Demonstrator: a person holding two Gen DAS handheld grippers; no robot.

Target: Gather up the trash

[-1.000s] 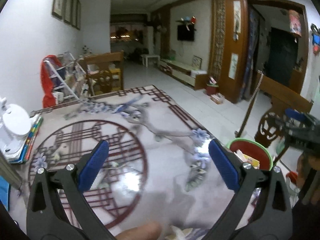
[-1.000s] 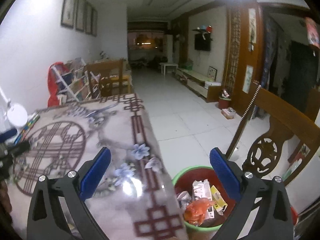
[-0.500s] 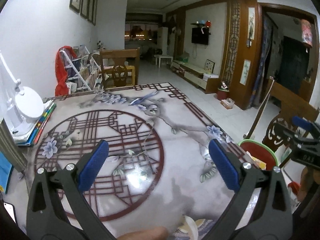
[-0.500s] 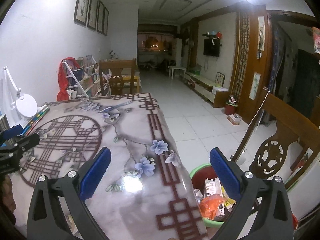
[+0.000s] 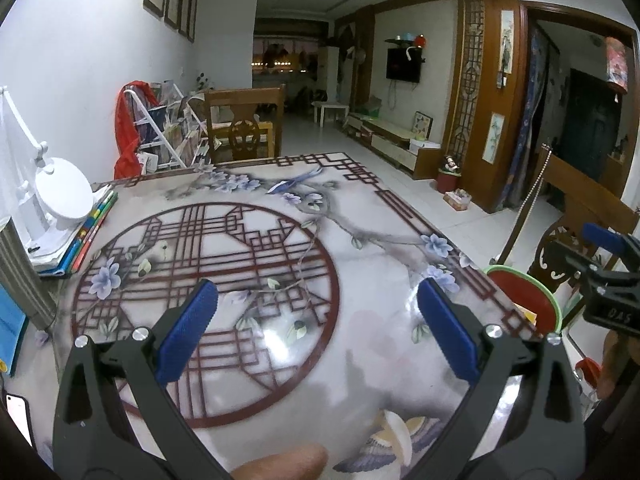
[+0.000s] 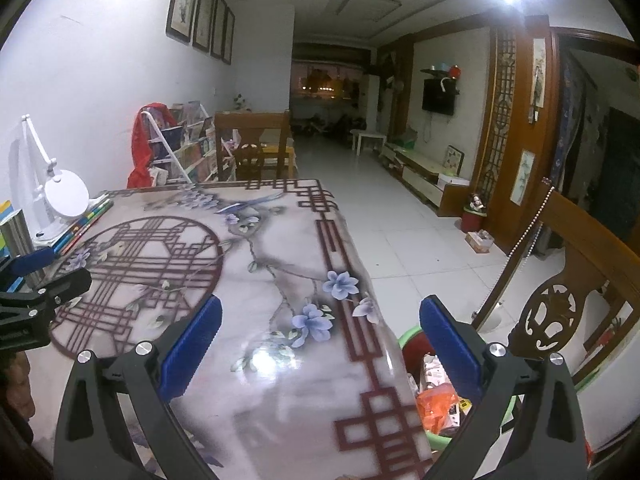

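Note:
A red bin with a green rim (image 6: 412,350) stands on the floor by the table's right edge; it holds an orange wrapper (image 6: 434,402) and other packets. The bin also shows in the left wrist view (image 5: 524,296). My left gripper (image 5: 316,320) is open and empty above the patterned table (image 5: 360,360). My right gripper (image 6: 320,340) is open and empty above the table's right edge, beside the bin. The right gripper shows at the right of the left wrist view (image 5: 608,268); the left gripper shows at the left of the right wrist view (image 6: 36,280).
A white desk lamp (image 5: 60,200) stands on colourful books (image 5: 86,236) at the table's left. A carved wooden chair (image 6: 560,316) stands right of the bin, another chair (image 5: 244,124) at the far end. A phone (image 5: 18,416) lies at the near left.
Both grippers have risen and pulled back from the bin, so more of the table shows. Both stay open and empty.

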